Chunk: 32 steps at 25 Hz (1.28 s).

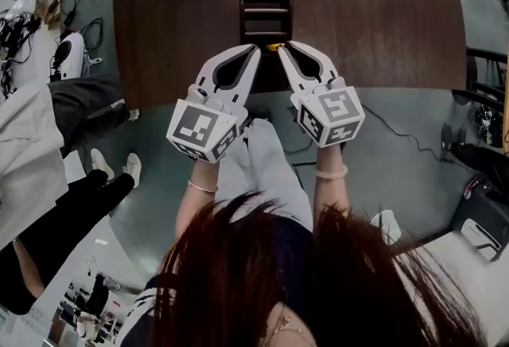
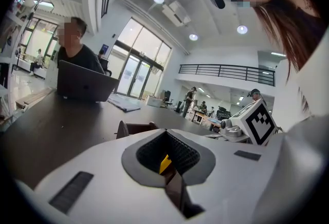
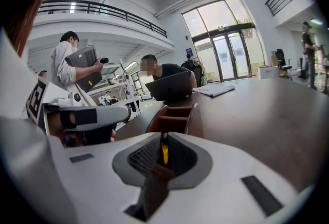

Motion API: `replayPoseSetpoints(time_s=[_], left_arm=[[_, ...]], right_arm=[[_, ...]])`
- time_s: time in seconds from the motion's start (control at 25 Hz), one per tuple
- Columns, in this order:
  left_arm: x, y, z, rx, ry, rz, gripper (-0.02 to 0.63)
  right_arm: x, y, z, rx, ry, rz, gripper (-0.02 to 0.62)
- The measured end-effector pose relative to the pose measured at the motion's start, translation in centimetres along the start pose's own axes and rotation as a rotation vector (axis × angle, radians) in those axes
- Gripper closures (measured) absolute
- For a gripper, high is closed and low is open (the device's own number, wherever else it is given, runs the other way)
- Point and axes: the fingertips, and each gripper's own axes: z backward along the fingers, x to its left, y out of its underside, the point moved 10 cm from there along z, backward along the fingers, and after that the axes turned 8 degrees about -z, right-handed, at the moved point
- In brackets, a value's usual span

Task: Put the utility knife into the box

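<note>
Now both forearms reach forward side by side, wrists low over the lap, and the two claws angle inward so their tips almost meet at the near edge of the table (image 1: 374,11). The marker cubes face up. The left claw (image 1: 254,49) has its jaws drawn together, with only the oval gap between the pads left. The right claw (image 1: 281,47) is narrowed the same way. The utility knife (image 1: 273,45) shows as a small yellow piece between the two tips, and each claw's own view catches a yellow sliver inside its pad gap. I cannot tell whether either claw pinches it or it lies just beneath them. The box (image 1: 243,15), dark with cross dividers, stands just beyond both tips, its near wall close to the knife.
</note>
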Motion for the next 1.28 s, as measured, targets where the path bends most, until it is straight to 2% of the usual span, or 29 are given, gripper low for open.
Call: replayPoseSetpoints(time_s=[0.2, 0.4, 0.76, 1.0, 1.28], left_arm=[[-0.1, 0.3, 0.3, 0.009, 0.006, 0.005, 0.614], [-0.4, -0.4, 0.9, 0.006, 0.015, -0.004, 0.614], [-2.2, -3.7, 2.2, -0.043, 0.044, -0.056, 0.614], [-3.7, -6.3, 3.2, -0.069, 0.050, -0.122, 0.614], [-5.3, -9.3, 4.6, -0.117, 0.063, -0.181, 0.614]], right_arm=[[-0.4, 0.7, -0.1, 0.004, 0.005, -0.036, 0.546], [-0.3, 0.0, 0.9, -0.051, 0.013, -0.067, 0.546], [1.9, -4.6, 5.5, -0.213, 0.028, -0.006, 0.548], [4.0, -6.9, 8.9, -0.323, 0.015, -0.011, 0.580], [6.6, -9.5, 12.0, -0.396, -0.003, 0.057, 0.580]])
